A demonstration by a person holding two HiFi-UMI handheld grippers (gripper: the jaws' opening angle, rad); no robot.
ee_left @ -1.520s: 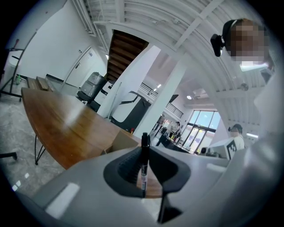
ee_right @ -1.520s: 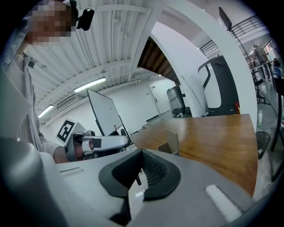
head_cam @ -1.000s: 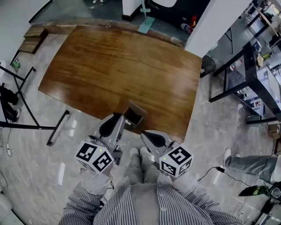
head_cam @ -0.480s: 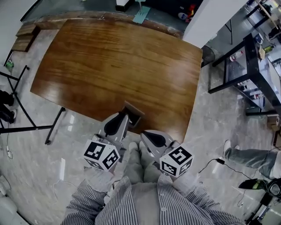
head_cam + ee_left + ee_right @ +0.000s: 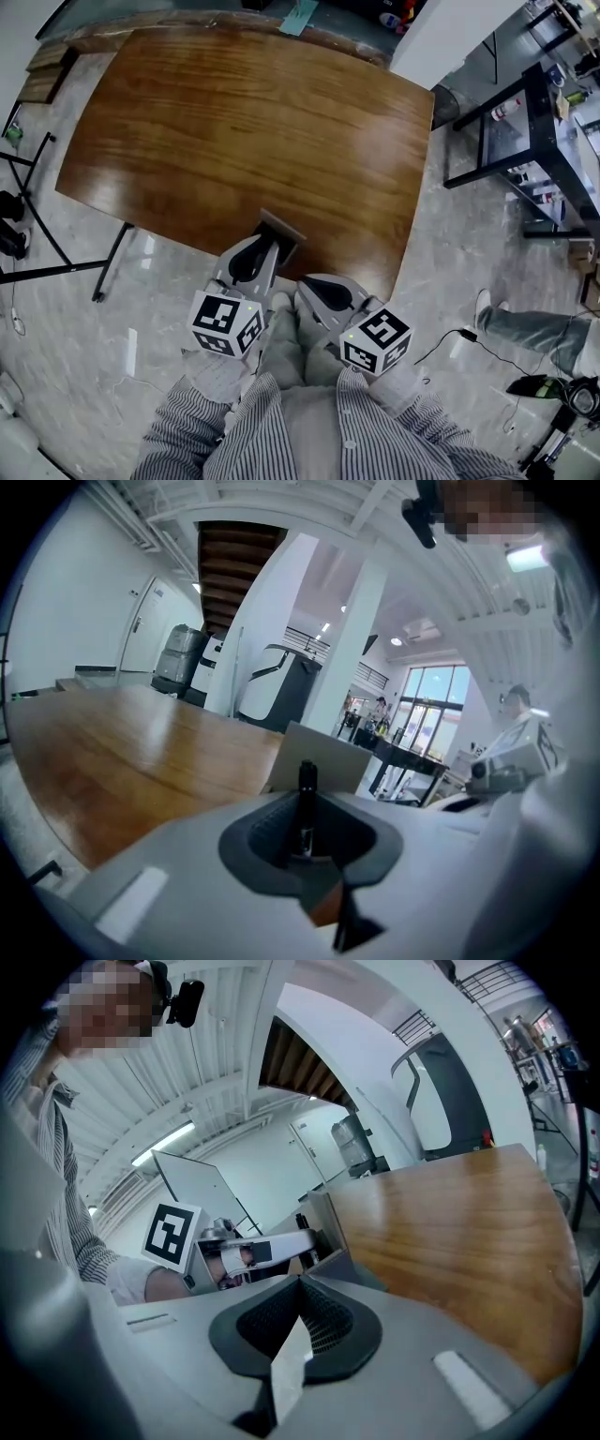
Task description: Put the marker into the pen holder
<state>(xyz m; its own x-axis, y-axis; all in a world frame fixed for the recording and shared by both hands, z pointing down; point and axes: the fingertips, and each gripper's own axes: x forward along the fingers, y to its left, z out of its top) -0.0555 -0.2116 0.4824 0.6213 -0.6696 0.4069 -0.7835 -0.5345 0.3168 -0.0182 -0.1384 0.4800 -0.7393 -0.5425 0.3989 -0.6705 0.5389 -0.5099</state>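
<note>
In the left gripper view a black marker [image 5: 306, 802] stands upright between the pads of my left gripper [image 5: 306, 808], which is shut on it. Just behind it rises the grey wall of the pen holder [image 5: 323, 757]. From the head view, the pen holder [image 5: 281, 230] sits at the near edge of the wooden table [image 5: 253, 122], and the left gripper [image 5: 253, 261] reaches right up to it. My right gripper [image 5: 322, 289] hangs beside it off the table edge, shut with nothing held. The right gripper view shows its closed jaws [image 5: 298, 1288] and the pen holder [image 5: 328, 1218].
A black metal-frame table [image 5: 525, 122] stands to the right, with another person's leg [image 5: 525, 328] and a cable [image 5: 459, 342] on the floor near it. Black stand legs [image 5: 42, 187] are at the left. My own trousers [image 5: 291, 352] fill the space below the grippers.
The left gripper has shifted right and forward with the marker, closer to the pen holder. The head view has tilted, so the table sits higher in the frame. The right gripper has hardly moved.
</note>
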